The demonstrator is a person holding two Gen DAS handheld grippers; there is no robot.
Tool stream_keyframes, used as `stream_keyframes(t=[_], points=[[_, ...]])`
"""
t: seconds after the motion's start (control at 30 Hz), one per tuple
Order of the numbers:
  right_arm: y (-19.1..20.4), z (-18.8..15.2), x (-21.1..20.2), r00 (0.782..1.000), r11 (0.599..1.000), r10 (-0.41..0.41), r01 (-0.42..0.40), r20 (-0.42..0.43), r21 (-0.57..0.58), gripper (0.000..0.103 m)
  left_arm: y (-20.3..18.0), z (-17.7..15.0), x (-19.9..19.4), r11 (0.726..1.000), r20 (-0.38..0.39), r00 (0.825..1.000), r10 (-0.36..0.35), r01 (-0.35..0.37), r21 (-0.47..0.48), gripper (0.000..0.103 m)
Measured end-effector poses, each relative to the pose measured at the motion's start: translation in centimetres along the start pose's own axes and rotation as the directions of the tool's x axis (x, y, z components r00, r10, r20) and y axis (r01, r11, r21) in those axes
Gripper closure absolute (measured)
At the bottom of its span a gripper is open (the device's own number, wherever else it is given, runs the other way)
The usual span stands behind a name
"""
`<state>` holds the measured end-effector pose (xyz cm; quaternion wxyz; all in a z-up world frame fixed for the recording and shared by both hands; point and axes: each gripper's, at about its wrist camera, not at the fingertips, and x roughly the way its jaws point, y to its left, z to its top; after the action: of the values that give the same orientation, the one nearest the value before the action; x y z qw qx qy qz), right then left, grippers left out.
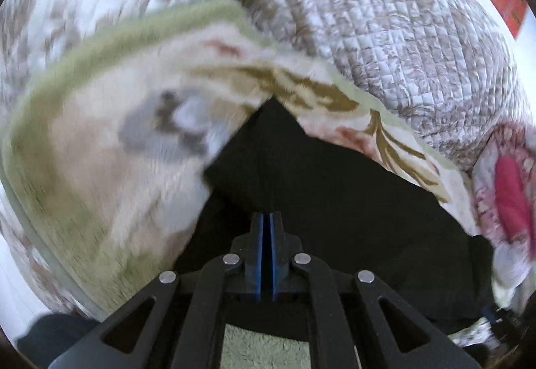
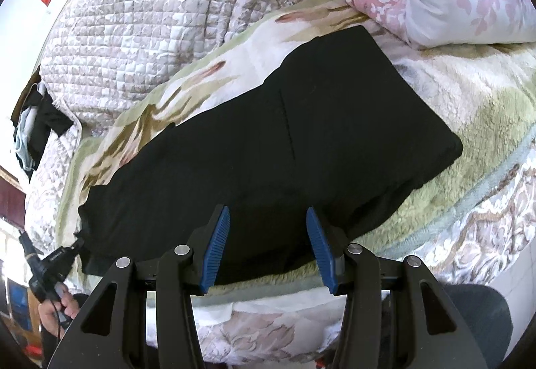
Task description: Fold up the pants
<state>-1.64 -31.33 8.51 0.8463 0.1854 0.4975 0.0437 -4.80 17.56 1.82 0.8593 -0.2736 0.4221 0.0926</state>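
Your left gripper (image 1: 267,218) pressed together, nothing visibly between, over the black pants (image 2: 284,141), your right gripper (image 2: 268,218) spread apart above them, fleece blanket (image 2: 469,107) beneath.

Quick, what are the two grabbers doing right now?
Left gripper: fingers shut; whether they pinch the black pants cannot be told.
Right gripper: open, holding nothing, above the pants.
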Motion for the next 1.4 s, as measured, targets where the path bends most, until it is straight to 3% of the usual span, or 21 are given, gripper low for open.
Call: stream_keyframes(t=[0.03,0.1,0.13,0.17,0.27,0.37,0.5,0.57,0.63,0.8,0.87,0.9,1.1,1.17,1.3,1.4], points=[[-0.1,-0.1,0.0,1.0,1.0,0.003,-0.003,-0.005,0.009,0.054,0.1,-0.1,0.2,1.0,-0.012,1.0,-0.015,0.015,-0.008,0.095],[-0.4,-0.4,-0.1,1.0,0.999,0.012,-0.011,-0.014,0.033,0.054,-0.1,-0.1,0.7,0.999,-0.026,0.999,-0.041,0.04,-0.019,0.08],[-0.4,-0.5,-0.1,1.0,0.999,0.013,-0.013,-0.014,0.044,0.053,0.0,-0.1,0.9,0.998,-0.034,0.998,-0.057,0.056,-0.032,0.067],[-0.5,-0.6,-0.2,1.0,0.999,0.014,-0.014,-0.014,0.051,0.052,0.0,-0.2,1.1,0.996,-0.044,0.996,-0.076,0.074,-0.054,0.06],[-1.0,-0.8,-0.1,1.0,0.997,0.011,-0.01,-0.018,0.076,0.048,-0.1,-0.7,1.7,0.993,-0.085,0.992,-0.089,0.083,-0.08,0.059],[-1.6,-0.7,0.1,1.0,0.994,0.01,-0.008,-0.015,0.11,0.048,-0.4,-0.6,1.9,0.997,-0.071,0.995,-0.069,0.065,-0.052,0.059],[-2.7,-0.3,0.4,1.0,0.987,0.004,-0.005,0.004,0.163,0.048,-0.9,0.5,2.6,0.999,-0.051,0.998,-0.04,0.039,-0.025,0.065],[-3.2,0.0,0.3,1.0,0.983,0.005,-0.009,0.021,0.183,0.048,-1.4,0.8,3.2,1.0,-0.056,0.998,-0.012,0.011,-0.003,0.092],[-3.3,0.3,-0.3,0.998,0.982,-0.004,-0.007,0.057,0.186,0.048,-1.5,0.9,3.6,1.0,-0.066,0.998,0.004,-0.004,0.002,0.096],[-4.1,1.5,-1.0,0.992,0.979,-0.038,0.013,0.118,0.203,0.048,-1.7,1.1,3.0,1.0,-0.054,0.998,0.015,-0.014,0.026,0.098],[-4.6,2.1,-0.8,0.99,0.976,-0.061,0.033,0.128,0.213,0.071,-1.6,1.3,2.6,1.0,-0.051,0.999,0.007,-0.006,0.024,0.099],[-4.9,2.5,-0.8,0.988,0.975,-0.081,0.05,0.134,0.218,0.099,-1.7,1.5,2.3,1.0,-0.046,0.999,-0.001,0.002,0.022,0.099],[-4.0,3.6,-3.9,0.974,0.981,-0.007,-0.037,0.228,0.191,0.1,-2.3,2.1,-1.8,0.999,0.015,0.999,-0.045,0.045,0.027,0.099],[-4.2,3.5,-4.2,0.974,0.983,-0.034,-0.007,0.226,0.181,0.1,-2.3,1.3,-2.9,0.999,0.025,0.999,-0.036,0.035,0.04,0.099],[-7.0,2.2,-1.6,0.992,0.96,-0.075,0.044,0.102,0.277,0.1,-0.8,-1.1,-0.5,1.0,-0.084,0.996,0.007,-0.005,0.018,0.099],[-6.7,1.9,-2.2,0.991,0.963,-0.071,0.039,0.112,0.266,0.1,0.1,-1.8,0.0,1.0,-0.104,0.995,0.011,-0.012,-0.011,0.099]])
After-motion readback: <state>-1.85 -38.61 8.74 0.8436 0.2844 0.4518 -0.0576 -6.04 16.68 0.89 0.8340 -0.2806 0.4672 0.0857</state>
